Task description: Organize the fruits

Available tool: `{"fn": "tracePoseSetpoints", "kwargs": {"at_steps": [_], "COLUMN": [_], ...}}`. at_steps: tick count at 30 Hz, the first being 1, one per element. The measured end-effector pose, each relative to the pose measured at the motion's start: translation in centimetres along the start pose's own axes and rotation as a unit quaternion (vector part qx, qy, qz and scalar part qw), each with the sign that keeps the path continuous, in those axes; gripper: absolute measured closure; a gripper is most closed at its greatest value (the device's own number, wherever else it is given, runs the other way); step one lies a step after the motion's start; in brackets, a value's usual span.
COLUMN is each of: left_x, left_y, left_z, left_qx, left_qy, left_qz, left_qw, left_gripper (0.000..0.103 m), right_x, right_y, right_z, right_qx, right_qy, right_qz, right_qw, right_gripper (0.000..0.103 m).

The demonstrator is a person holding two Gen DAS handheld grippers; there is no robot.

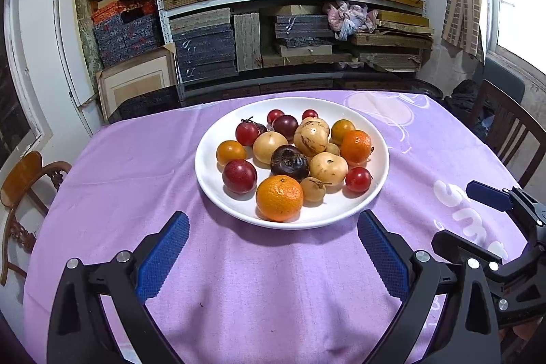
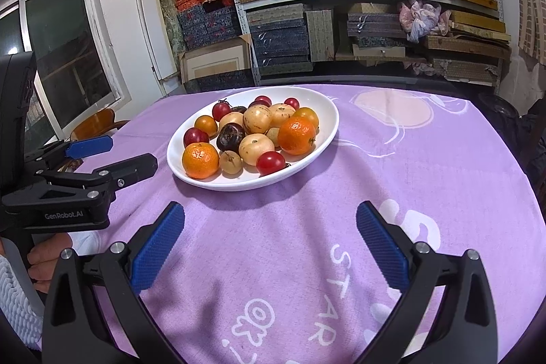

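Observation:
A white plate (image 1: 218,190) (image 2: 317,111) sits mid-table on the purple cloth, piled with several fruits: an orange mandarin (image 1: 279,197) (image 2: 200,160) at the near rim, a second mandarin (image 1: 356,147) (image 2: 296,135), a dark purple fruit (image 1: 289,162) (image 2: 230,136), pale yellow fruits (image 1: 328,168) (image 2: 256,149) and small red ones (image 1: 358,179) (image 2: 270,162). My left gripper (image 1: 273,222) is open and empty, just short of the plate's near rim. My right gripper (image 2: 270,214) is open and empty too, nearer than the plate and to its right. Each gripper appears at the edge of the other's view.
The purple tablecloth (image 1: 239,278) (image 2: 409,176) covers a round table. Wooden chairs stand at its left (image 1: 24,179) and right (image 1: 508,132). Shelves (image 1: 290,2) stacked with boxes fill the wall behind. A hand (image 2: 44,261) grips the left tool.

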State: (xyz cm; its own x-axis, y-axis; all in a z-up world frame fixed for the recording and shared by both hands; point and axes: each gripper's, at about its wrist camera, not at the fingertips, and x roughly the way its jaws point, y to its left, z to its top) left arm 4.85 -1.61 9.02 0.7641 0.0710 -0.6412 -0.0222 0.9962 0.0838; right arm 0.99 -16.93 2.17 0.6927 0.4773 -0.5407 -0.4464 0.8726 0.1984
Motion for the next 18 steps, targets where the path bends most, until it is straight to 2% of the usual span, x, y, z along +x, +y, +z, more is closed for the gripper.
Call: {"fn": "tracePoseSetpoints", "kwargs": {"at_steps": [18], "left_x": [0.8], "left_y": [1.1], "left_z": [-0.5], "left_qx": [-0.026], "left_qy": [0.022], "left_qz": [-0.021], "left_qw": [0.9992], "left_gripper": [0.003], "right_x": [0.4], "right_y": [0.0], "right_z": [-0.1], "right_qx": [0.000], "right_qy": [0.007], "right_qz": [-0.003], "right_qw": [1.000], "right_gripper": [0.004]}}
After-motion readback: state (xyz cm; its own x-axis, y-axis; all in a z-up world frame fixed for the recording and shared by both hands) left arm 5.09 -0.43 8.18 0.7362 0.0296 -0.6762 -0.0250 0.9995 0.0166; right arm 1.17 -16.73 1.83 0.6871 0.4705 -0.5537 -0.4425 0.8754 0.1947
